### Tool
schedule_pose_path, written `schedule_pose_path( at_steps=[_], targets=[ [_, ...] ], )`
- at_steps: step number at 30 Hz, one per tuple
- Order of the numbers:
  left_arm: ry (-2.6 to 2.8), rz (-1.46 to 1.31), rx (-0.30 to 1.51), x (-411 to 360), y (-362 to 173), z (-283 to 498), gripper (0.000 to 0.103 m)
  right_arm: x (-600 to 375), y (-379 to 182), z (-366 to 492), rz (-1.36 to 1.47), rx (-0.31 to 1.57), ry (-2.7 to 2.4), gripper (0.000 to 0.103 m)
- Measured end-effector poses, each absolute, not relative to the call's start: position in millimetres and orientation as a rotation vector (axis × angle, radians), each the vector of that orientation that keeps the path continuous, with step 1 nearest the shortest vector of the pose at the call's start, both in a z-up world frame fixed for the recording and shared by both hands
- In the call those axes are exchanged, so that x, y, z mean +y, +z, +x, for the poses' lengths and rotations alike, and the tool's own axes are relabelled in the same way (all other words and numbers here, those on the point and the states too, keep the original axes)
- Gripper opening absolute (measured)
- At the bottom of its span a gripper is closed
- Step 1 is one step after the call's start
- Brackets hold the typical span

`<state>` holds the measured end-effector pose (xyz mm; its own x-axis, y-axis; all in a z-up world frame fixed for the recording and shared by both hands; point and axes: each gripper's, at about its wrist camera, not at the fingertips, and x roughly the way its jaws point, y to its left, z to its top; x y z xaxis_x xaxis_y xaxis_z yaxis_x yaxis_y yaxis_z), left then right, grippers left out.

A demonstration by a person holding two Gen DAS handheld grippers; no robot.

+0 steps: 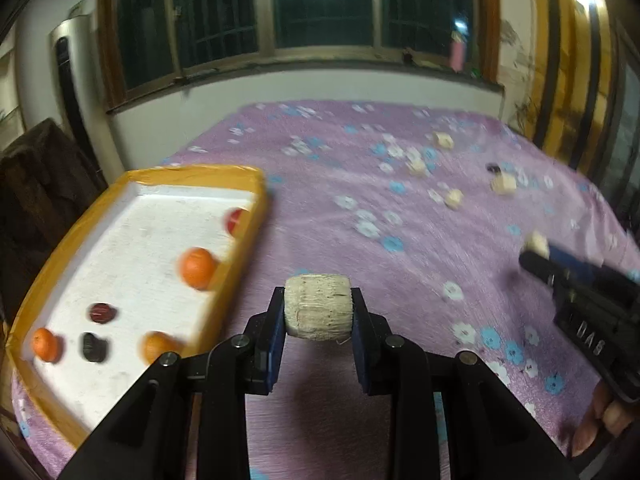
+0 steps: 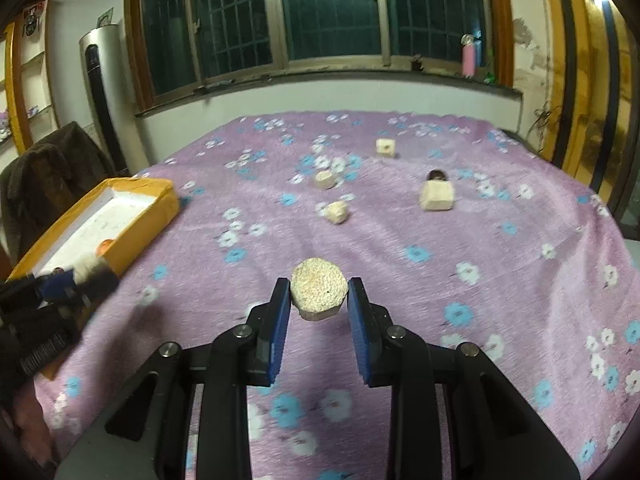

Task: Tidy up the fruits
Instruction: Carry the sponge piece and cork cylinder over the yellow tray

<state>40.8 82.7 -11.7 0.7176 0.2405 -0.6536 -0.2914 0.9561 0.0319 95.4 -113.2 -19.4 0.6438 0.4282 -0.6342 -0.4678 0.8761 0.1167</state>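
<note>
Currently, left gripper (image 1: pixel 319 312) fingers clamp a pale chunk (image 1: pixel 318 306) just right of the yellow tray (image 1: pixel 240 240); right gripper (image 2: pixel 319 300) fingers clamp another pale piece (image 2: pixel 319 294) above the purple cloth (image 2: pixel 440 240). Risk: either rounded, narrowly pinched piece may slip and roll away.

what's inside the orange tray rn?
Orange tray holds three oranges, a red fruit and two dark pieces. The near corner is hidden behind the left gripper.
</note>
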Motion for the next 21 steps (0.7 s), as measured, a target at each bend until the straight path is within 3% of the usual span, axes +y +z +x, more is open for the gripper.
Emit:
schedule_pose_path(
  at_steps=[13, 21],
  targets=[
    [0.593, -0.216, 0.715, 239, 0, -3, 0.029, 19, 17, 69, -0.126, 0.697, 0.848, 0.031],
    [0.636, -0.235, 0.78, 275, -15, 8, 0.029, 119, 4, 85, -0.205, 0.755, 0.951, 0.031]
  ],
)
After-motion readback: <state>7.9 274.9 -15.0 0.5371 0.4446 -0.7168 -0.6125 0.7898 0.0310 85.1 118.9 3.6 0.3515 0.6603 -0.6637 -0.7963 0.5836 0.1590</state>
